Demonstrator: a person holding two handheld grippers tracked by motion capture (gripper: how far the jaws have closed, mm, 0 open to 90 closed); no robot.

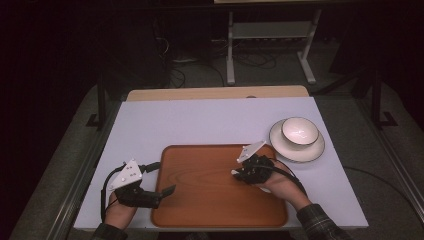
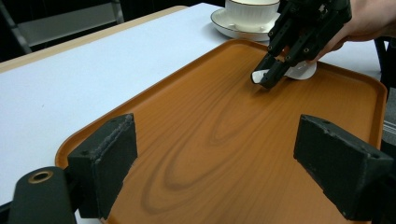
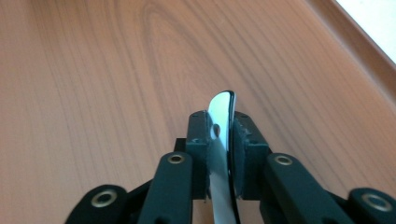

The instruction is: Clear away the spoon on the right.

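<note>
Clamping a white spoon (image 3: 223,140) edge-on between its pads, our right gripper (image 1: 248,167) hovers low above the wooden tray (image 1: 210,200); our left gripper (image 1: 150,192) rests with its jaws apart at the tray's left rim on the counter (image 1: 200,122).

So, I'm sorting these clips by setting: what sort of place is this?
Probably a lab or workshop test bench, not a dining room: a white table bearing a wooden tray and a bowl on a saucer, with a metal stand and loose cables on the dark floor behind.
</note>
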